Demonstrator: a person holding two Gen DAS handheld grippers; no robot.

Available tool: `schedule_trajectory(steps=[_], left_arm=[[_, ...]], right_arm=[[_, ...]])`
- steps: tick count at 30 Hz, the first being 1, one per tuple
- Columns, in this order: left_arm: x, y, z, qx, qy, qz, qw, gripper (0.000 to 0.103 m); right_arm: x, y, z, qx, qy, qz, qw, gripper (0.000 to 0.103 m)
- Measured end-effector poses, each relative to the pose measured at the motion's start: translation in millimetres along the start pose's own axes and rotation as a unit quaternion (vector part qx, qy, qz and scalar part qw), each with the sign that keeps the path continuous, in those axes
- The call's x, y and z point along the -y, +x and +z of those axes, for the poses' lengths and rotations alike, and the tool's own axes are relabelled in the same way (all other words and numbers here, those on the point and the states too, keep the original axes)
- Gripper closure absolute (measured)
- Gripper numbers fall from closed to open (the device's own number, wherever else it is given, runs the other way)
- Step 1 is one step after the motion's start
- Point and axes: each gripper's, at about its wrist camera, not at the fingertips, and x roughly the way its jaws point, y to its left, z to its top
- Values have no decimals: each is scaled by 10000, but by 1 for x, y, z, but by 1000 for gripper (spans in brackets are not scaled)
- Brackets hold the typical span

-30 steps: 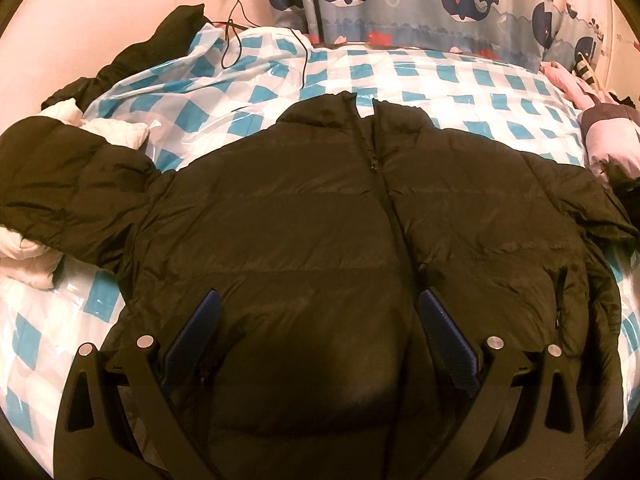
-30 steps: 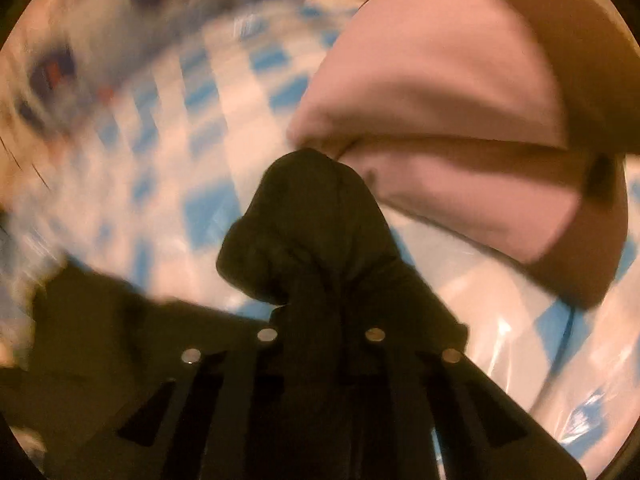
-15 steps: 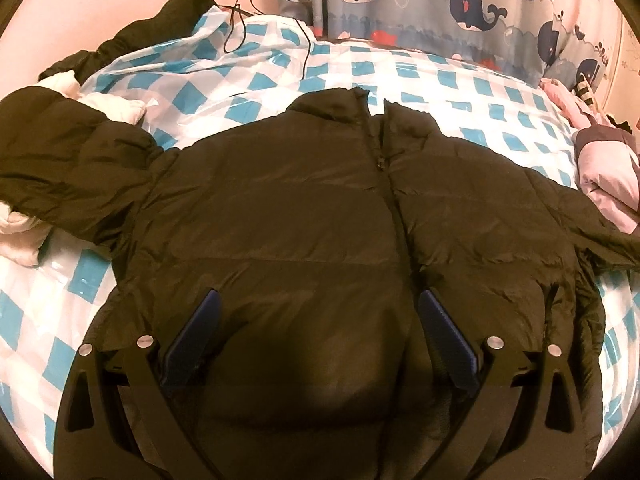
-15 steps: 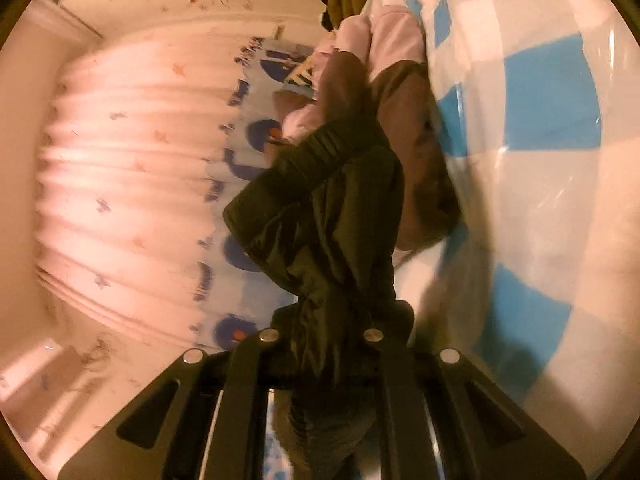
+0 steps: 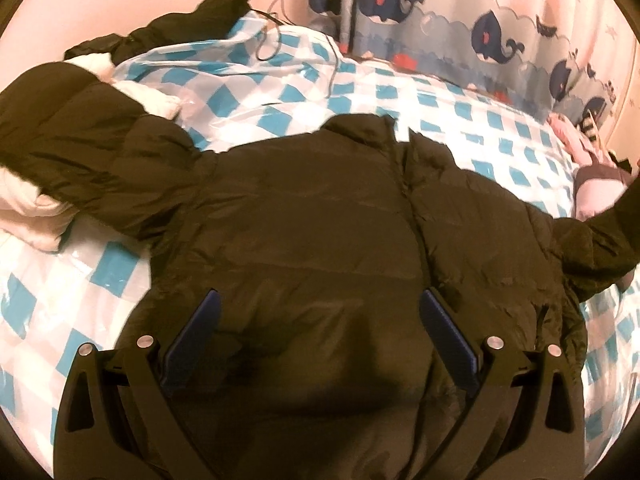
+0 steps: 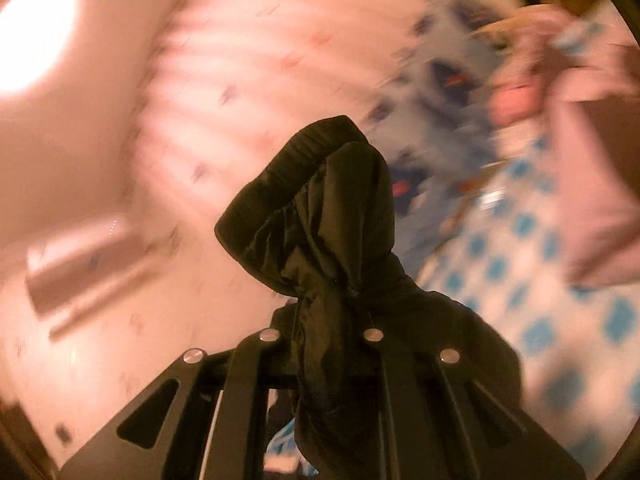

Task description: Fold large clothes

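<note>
A dark puffer jacket (image 5: 312, 216) lies front-up and zipped on the blue-and-white checked bed cover (image 5: 280, 92). One sleeve (image 5: 68, 148) stretches out to the left. My left gripper (image 5: 318, 320) hovers open over the jacket's lower front, its blue pads (image 5: 196, 332) wide apart with nothing between them. The other sleeve (image 5: 612, 236) rises off the bed at the right edge. In the right wrist view my right gripper (image 6: 320, 320) is shut on that sleeve's cuff (image 6: 316, 204), which sticks up beyond the fingers. That view is blurred by motion.
White padded clothing (image 5: 32, 208) lies under the left sleeve. A dark garment (image 5: 180, 28) and a cable (image 5: 272, 40) sit at the bed's far left. Pink clothing (image 5: 592, 184) is piled at the right. A whale-print curtain (image 5: 460, 20) hangs behind the bed.
My right gripper has swung upward with the cuff, from facing the bed to facing the curtain and wall. The right sleeve has lifted off the bed. My left gripper has shifted slightly over the jacket.
</note>
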Motion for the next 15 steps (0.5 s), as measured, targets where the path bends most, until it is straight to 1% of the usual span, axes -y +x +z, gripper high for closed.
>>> schedule_trajectory(steps=[1,2,3,4,5,6,7,8,9,11,14,15], left_arm=[[-5,-3,0,19,-53,-4,10000,8],[-11,-5,2,40,-108,-5,9999,8],[-16,-8,3,66,-159,-5,9999,8],[-23,-12,4,104,-220,4,9997,8],[-28,-14,5,133,-267,9,9996,8],[-35,-17,6,162,-323,20,9993,8],[-42,-20,7,192,-390,32,9991,8],[-49,-23,7,216,-444,37,9988,8],[-56,-25,7,240,-509,48,9984,8],[-72,-29,9,268,-676,62,9973,8],[-95,-34,10,307,-912,44,9954,8],[-102,-36,11,336,-982,42,9946,8]], right_arm=[[-11,24,-13,-179,-113,131,9997,92],[-21,50,-17,-354,-217,246,9988,92],[-27,72,-39,-539,-330,355,9974,92],[-33,87,-51,-673,-399,427,9960,92],[-38,113,-87,-920,-530,521,9930,92],[-41,128,-99,-1065,-587,571,9909,92],[-42,152,-127,-1291,-669,627,9874,92],[-42,177,-154,-1517,-749,652,9834,92],[-44,192,-164,-1665,-784,669,9806,92],[-42,230,-198,-2035,-850,670,9731,92],[-22,285,-264,-2664,-899,597,9578,92],[-29,298,-253,-2823,-910,566,9533,92]])
